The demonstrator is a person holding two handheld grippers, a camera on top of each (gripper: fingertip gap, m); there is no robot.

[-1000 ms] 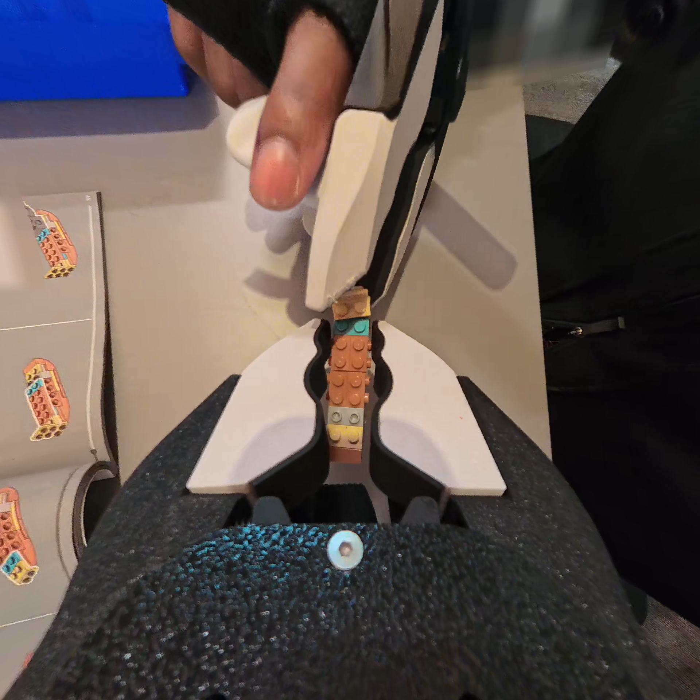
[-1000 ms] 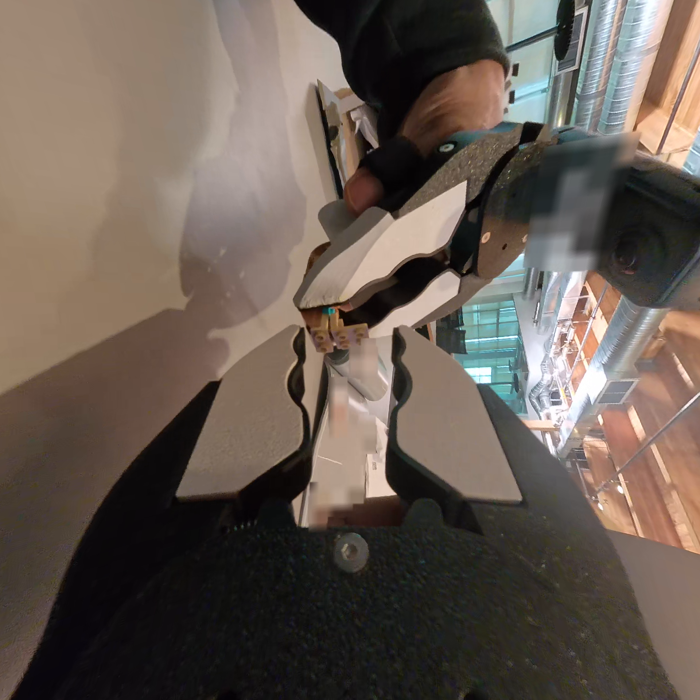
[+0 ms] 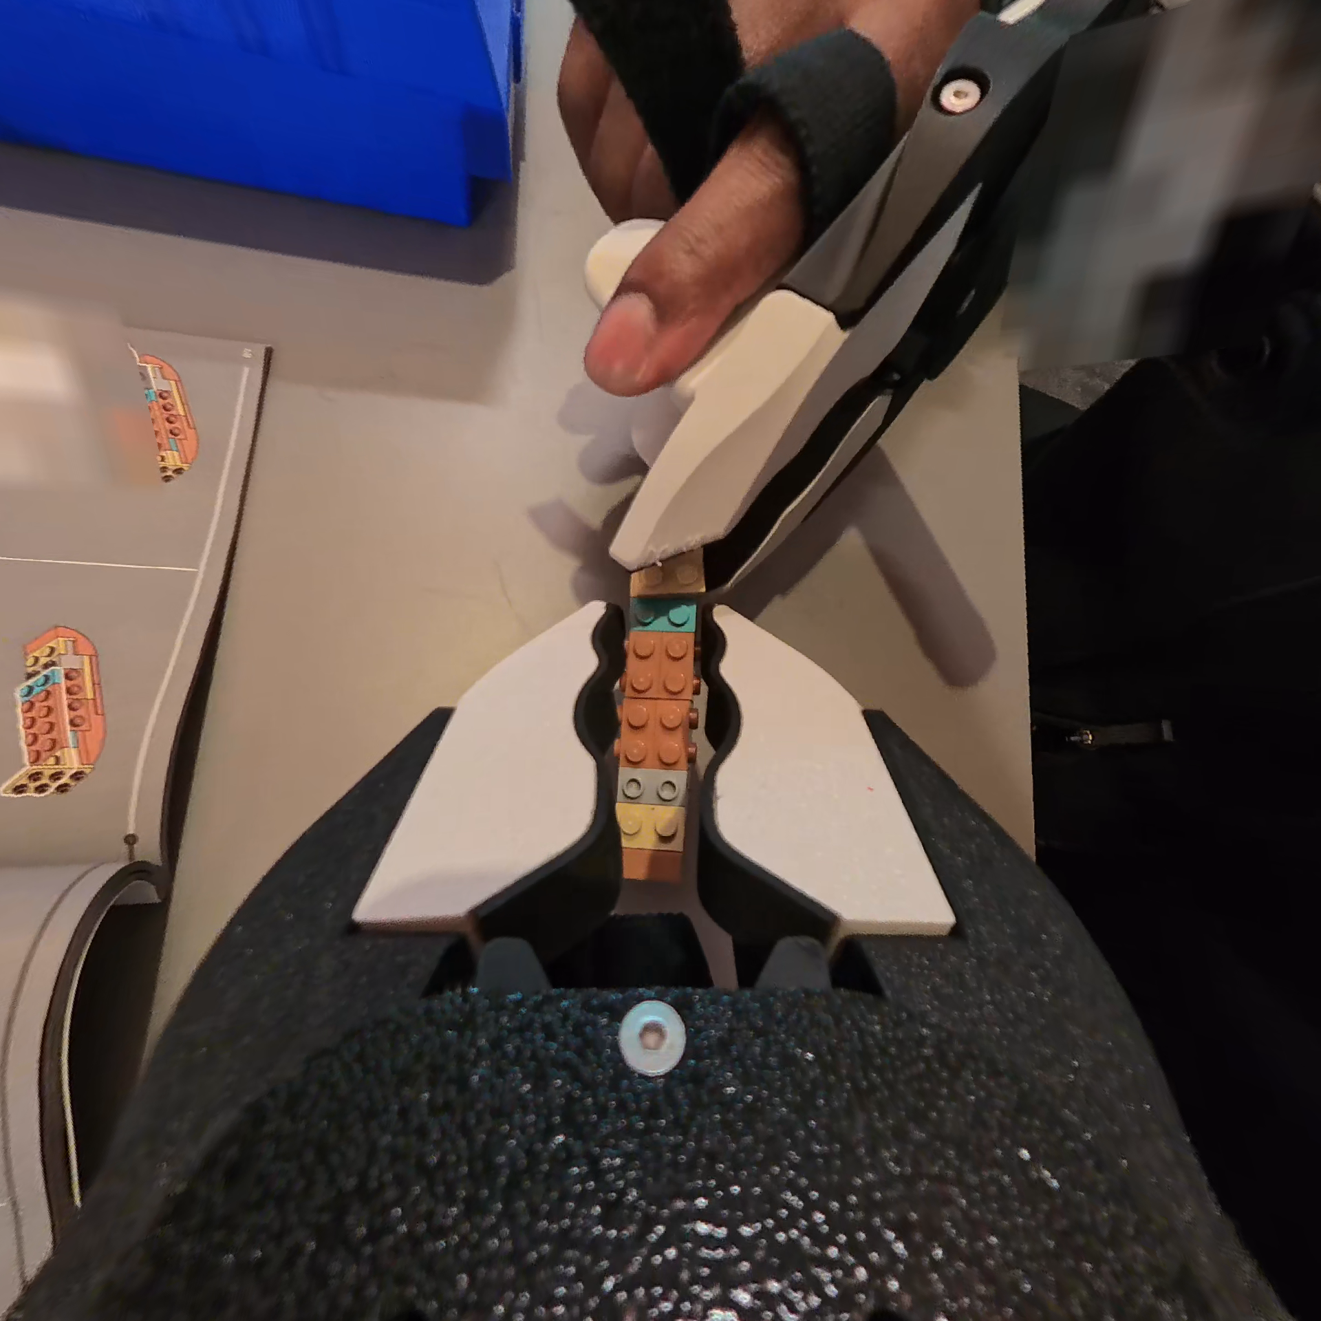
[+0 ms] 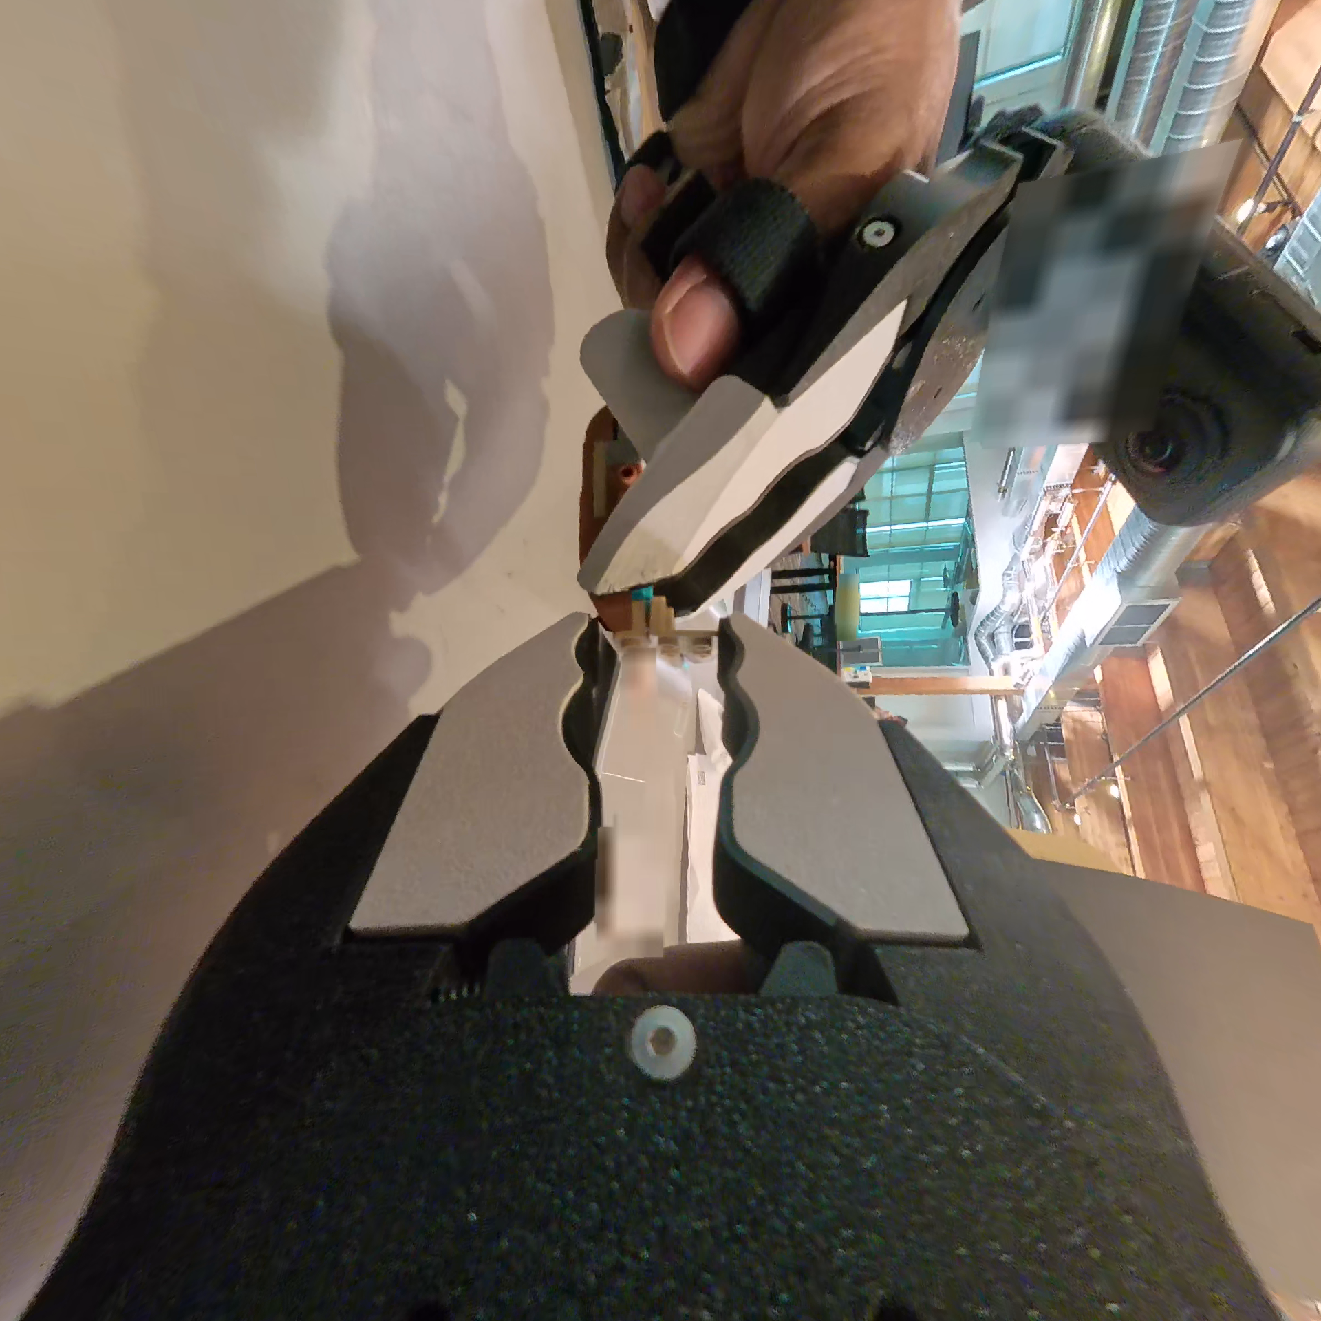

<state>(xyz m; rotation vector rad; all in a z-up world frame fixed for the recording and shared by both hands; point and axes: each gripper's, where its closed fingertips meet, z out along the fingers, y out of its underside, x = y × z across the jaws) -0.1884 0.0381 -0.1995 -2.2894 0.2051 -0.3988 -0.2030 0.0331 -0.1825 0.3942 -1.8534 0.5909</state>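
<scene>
In the left wrist view my left gripper (image 3: pixel 661 615) is shut on a long brick assembly (image 3: pixel 654 722) of orange, grey, yellow and teal bricks, which lies lengthwise between its fingers. A tan brick (image 3: pixel 668 575) sits at the far end, just past the fingertips. My right gripper (image 3: pixel 665 561) comes in from the upper right, its tips on that tan brick. In the right wrist view the right gripper (image 4: pixel 657 632) is shut on the tan brick (image 4: pixel 668 643), which spans between its two pads. The left gripper (image 4: pixel 629 586) meets it from above with the assembly (image 4: pixel 607 607).
A blue bin (image 3: pixel 250 93) stands at the back left. An open instruction booklet (image 3: pixel 107 572) with pictures of a brick model lies on the left of the pale table (image 3: pixel 393 572). The table's edge and a person's dark clothing (image 3: pixel 1179 715) are on the right. A hand (image 3: pixel 700 236) holds the right gripper.
The right gripper's pads came together on the tan brick at the assembly's end, and that gripper leaned over to the right. The left gripper kept its hold on the assembly.
</scene>
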